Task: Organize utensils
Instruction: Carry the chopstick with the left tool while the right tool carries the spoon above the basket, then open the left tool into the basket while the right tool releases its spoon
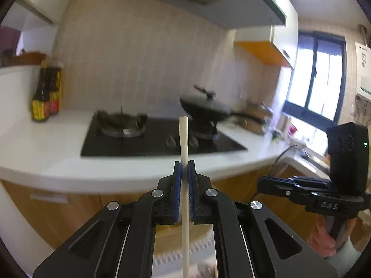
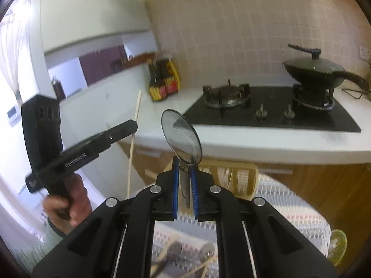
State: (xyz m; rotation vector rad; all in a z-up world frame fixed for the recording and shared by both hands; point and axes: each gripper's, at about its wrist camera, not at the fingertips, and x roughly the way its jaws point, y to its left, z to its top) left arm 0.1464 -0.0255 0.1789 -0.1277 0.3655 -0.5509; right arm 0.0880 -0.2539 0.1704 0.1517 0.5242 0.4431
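My left gripper is shut on a pale wooden chopstick that stands upright between the blue pads, raised in the air before the counter. My right gripper is shut on the handle of a metal spoon, bowl up. The left gripper with its chopstick also shows at the left of the right wrist view; the right gripper shows at the right of the left wrist view. Below lie several more utensils on a striped cloth.
A white counter holds a black gas hob, a lidded wok and sauce bottles. A slotted wooden holder stands at the far edge of the cloth. Wooden cabinets run under the counter. A window is at right.
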